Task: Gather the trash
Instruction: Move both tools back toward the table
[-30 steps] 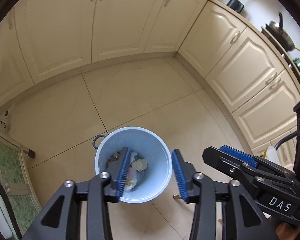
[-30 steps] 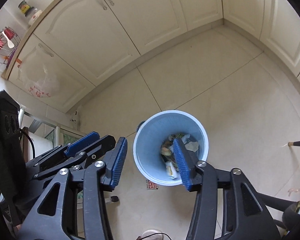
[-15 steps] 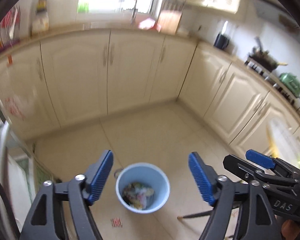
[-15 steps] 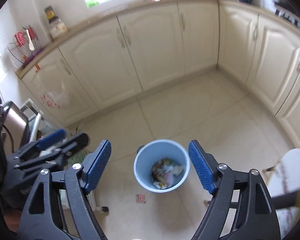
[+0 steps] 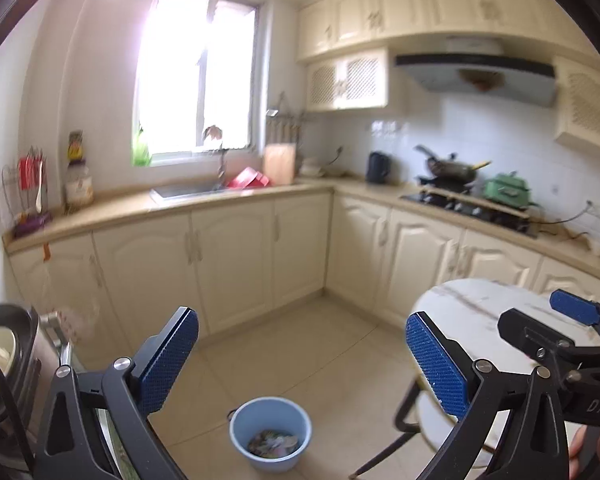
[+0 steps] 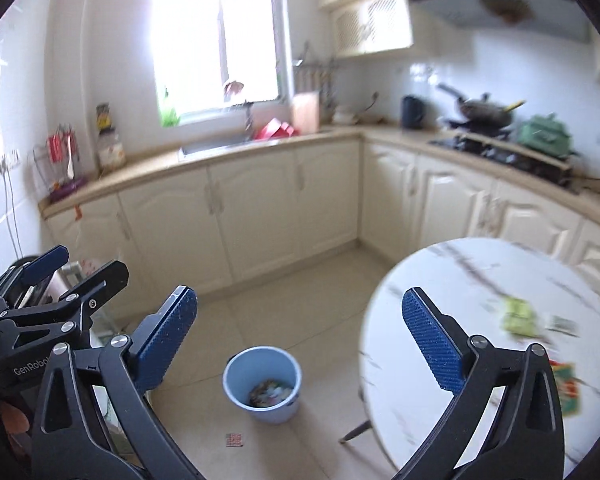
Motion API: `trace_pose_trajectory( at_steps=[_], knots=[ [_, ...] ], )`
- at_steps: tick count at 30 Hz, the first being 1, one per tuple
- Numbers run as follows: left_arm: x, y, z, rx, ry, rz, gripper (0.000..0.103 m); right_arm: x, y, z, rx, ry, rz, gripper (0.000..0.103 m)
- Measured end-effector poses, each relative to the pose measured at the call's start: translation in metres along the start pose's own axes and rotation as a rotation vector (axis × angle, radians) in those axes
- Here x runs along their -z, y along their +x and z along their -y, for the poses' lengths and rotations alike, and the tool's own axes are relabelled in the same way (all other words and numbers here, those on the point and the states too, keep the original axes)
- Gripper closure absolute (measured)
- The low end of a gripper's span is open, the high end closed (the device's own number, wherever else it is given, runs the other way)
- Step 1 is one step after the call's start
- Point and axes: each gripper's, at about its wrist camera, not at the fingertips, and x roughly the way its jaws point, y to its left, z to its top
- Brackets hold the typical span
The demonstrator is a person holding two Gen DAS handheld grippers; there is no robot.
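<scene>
Both tongs empty, jaws opening wide, nothing between them: left tongs [image 5: 302, 354], right tongs [image 6: 300, 336]. Blue bin [image 6: 262, 383] sits on the floor [image 6: 300, 304] between and below my tongs, just left of the round marble desk [image 6: 440, 320], and already has mixed scraps in it. Trash left to collect, as I judge it: a green wrapper [image 6: 518, 316] on the right part of the desk, a small white scrap [image 6: 562, 325] just right of it, and a red and green packet [image 6: 566, 388] nearer to me, partly hidden behind my right tongs. One small red patterned scrap [image 6: 234, 439] lies on the floor near the bin, on its near-left side. These all look like thin, light, crinkly packaging, probably slippery and flat on the marble, so I would pinch at a raised edge or corner rather than press down on the middle; not fragile, crushing is fine. The floor scrap looks flattest and hardest to get under. Writing: "GenRobo", cut off, on the left tongs body as seen from the right view; "DAS" on the right tongs body in the left view. Print on the wrappers is too blurred to read.
</scene>
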Motion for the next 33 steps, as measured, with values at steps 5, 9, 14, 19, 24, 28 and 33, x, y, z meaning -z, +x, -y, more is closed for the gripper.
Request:
trace_pose_trajectory(
  at_steps=[5,9,14,19,24,28,33],
  knots=[
    [0.011,-0.038,0.062,0.057,0.054,0.099,0.001,-0.004,-0.086,0.023,0.059,0.028,0.085,0.0],
    [0.03,-0.061,0.087,0.096,0.075,0.159,0.001,-0.005,-0.148,0.033,0.121,0.036,0.156,0.0],
    [0.057,-0.109,0.089,0.155,0.058,0.228,0.001,0.001,-0.207,0.044,0.213,0.04,0.219,0.0],
    [0.11,-0.173,0.075,0.181,0.083,0.308,0.001,0.006,-0.248,0.053,0.265,0.057,0.264,0.0],
    [0.156,-0.205,0.053,0.226,0.096,0.353,0.001,0.01,-0.278,0.061,0.312,0.066,0.297,0.0],
    [0.172,-0.212,0.046,0.236,0.101,0.362,0.001,0.01,-0.287,0.071,0.329,0.078,0.314,0.0],
    [0.18,-0.21,0.045,0.24,0.105,0.353,0.001,0.01,-0.288,0.079,0.339,0.09,0.314,0.0]
  ],
)
